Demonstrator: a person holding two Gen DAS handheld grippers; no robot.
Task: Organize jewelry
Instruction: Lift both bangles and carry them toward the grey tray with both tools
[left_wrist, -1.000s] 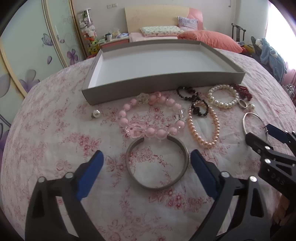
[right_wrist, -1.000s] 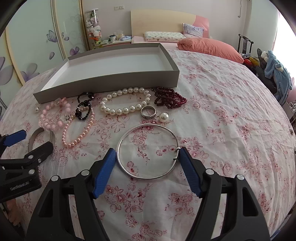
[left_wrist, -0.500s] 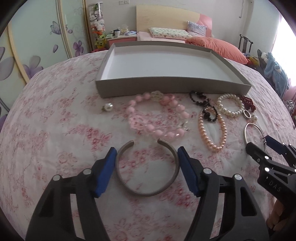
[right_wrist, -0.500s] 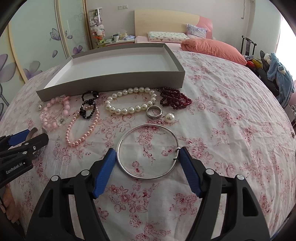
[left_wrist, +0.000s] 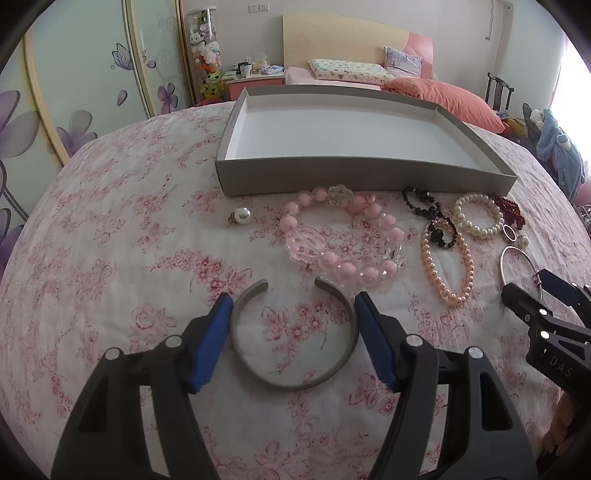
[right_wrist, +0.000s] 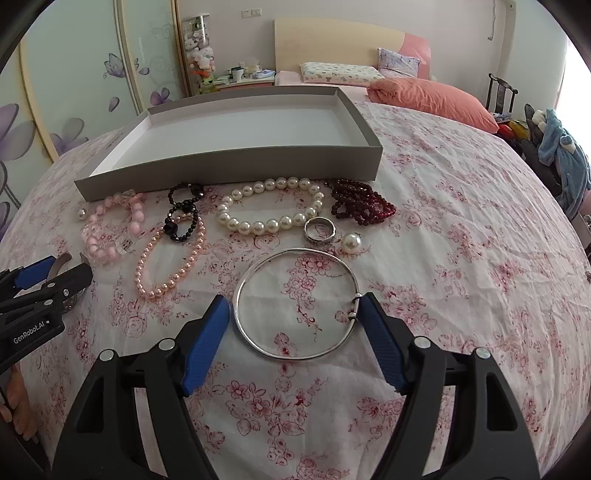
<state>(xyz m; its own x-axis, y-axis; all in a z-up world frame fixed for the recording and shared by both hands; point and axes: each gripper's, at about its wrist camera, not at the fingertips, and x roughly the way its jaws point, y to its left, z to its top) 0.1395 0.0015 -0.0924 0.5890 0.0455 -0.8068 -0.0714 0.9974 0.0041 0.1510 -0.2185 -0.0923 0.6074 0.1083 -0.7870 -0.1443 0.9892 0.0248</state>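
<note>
Grey tray (left_wrist: 354, 177), pink-flowered bedspread (left_wrist: 110, 258) (white ground), blue-padded claws.

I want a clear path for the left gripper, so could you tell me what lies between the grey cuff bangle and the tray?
The pink bead bracelet lies between the cuff bangle and the tray, in the left wrist view.

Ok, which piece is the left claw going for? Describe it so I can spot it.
Start at the grey tray on the floral bedspread; nearest the camera lies a grey metal cuff bangle. Unlike the beaded bracelets, it is a plain band with a gap facing the tray.
</note>
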